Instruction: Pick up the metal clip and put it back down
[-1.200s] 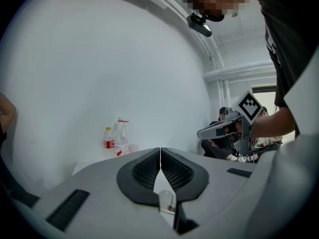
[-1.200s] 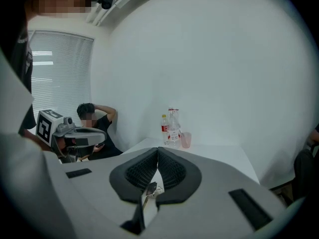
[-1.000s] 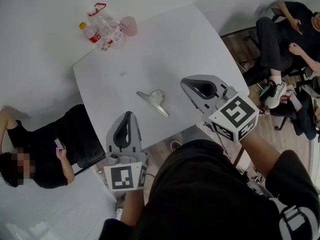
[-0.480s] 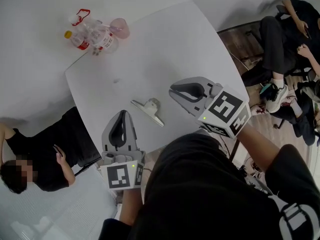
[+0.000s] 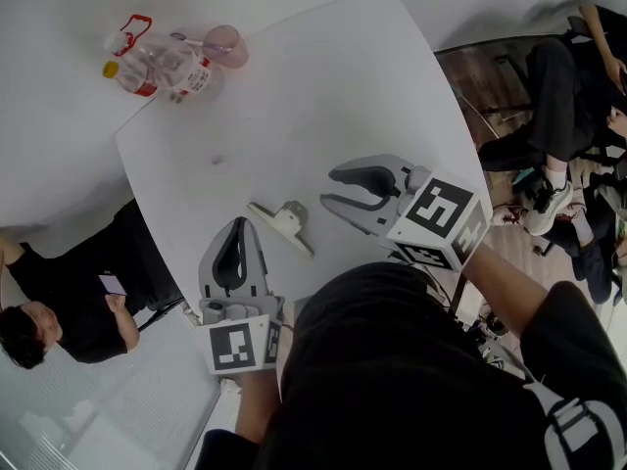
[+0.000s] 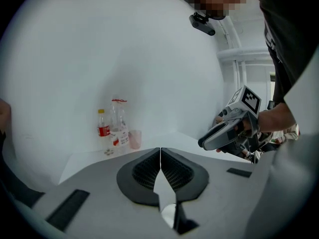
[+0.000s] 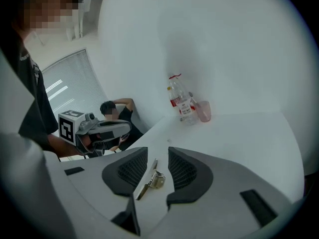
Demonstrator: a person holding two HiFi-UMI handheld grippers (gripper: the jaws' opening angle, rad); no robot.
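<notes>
The metal clip [image 5: 282, 225] lies flat on the white counter [image 5: 323, 86], close to its near edge. In the head view it sits between the two tools.

The right hand-held gripper [image 5: 328, 190] points at the clip from the right. Its jaws are opening. The right gripper view shows the clip [image 7: 149, 179] lying on the counter in the gap between them, touching neither pad.

The left hand-held gripper [image 5: 236, 225] sits over the near edge, just left of the clip. Its jaws [image 6: 160, 149] are pressed together with nothing between them.

A cluster of clear plastic bottles [image 5: 157, 65] stands at the far left corner, with a pink cup [image 5: 223, 45] just beside it. The bottles carry red-and-white labels (the print is too small to read), and one has a yellow cap.

The only other markings are the black-and-white square patterns on each tool's cube.

A person in black [image 5: 59, 311] sits off the counter's left edge.
</notes>
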